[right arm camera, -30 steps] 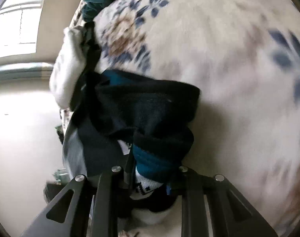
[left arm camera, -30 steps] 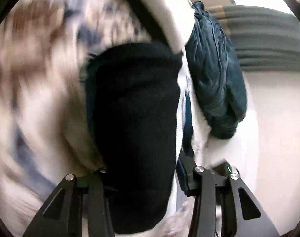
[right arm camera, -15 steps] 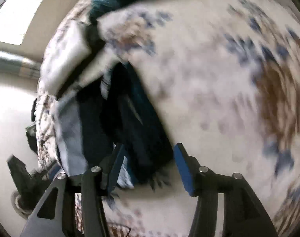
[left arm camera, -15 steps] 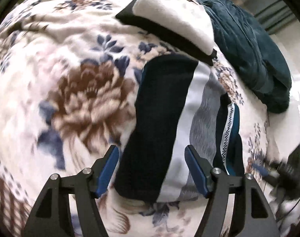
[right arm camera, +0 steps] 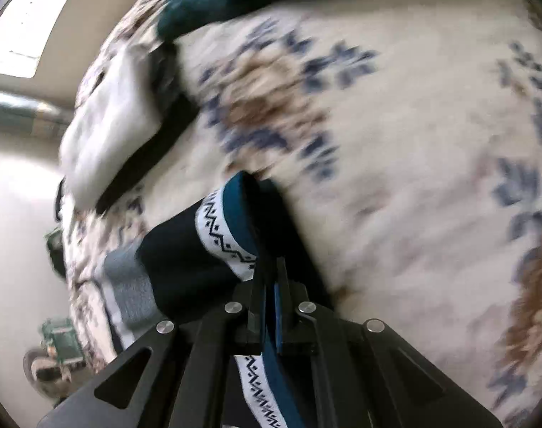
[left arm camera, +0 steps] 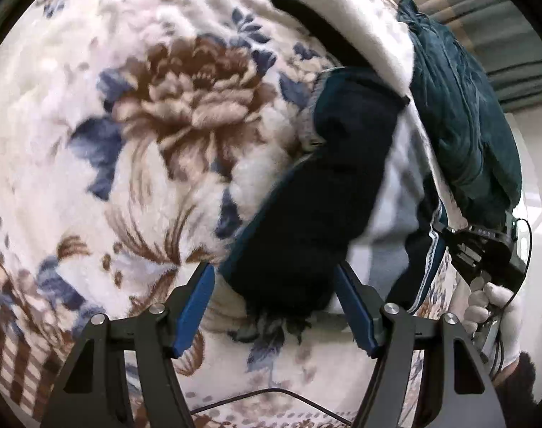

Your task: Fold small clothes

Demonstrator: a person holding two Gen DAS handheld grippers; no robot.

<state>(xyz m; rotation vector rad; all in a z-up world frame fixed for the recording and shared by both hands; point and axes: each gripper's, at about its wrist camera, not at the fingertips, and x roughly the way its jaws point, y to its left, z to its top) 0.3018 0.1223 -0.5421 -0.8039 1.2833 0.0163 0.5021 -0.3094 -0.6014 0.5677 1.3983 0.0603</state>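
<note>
A small dark garment with grey and white stripes and a teal, zigzag-patterned band lies on a floral blanket. My left gripper is open, its blue pads on either side of the garment's near dark end. My right gripper is shut on the garment's patterned band and holds that edge up off the blanket. The right gripper and the gloved hand holding it also show in the left wrist view, at the garment's right edge.
A folded white and black cloth lies just beyond the garment, also in the right wrist view. A dark teal bundle lies at the blanket's far right edge. Pale floor lies past the bed's edge.
The left gripper let go of the dark garment, which was laid flat, and now brackets its near end open. The right gripper opened, then shut on the patterned band.
</note>
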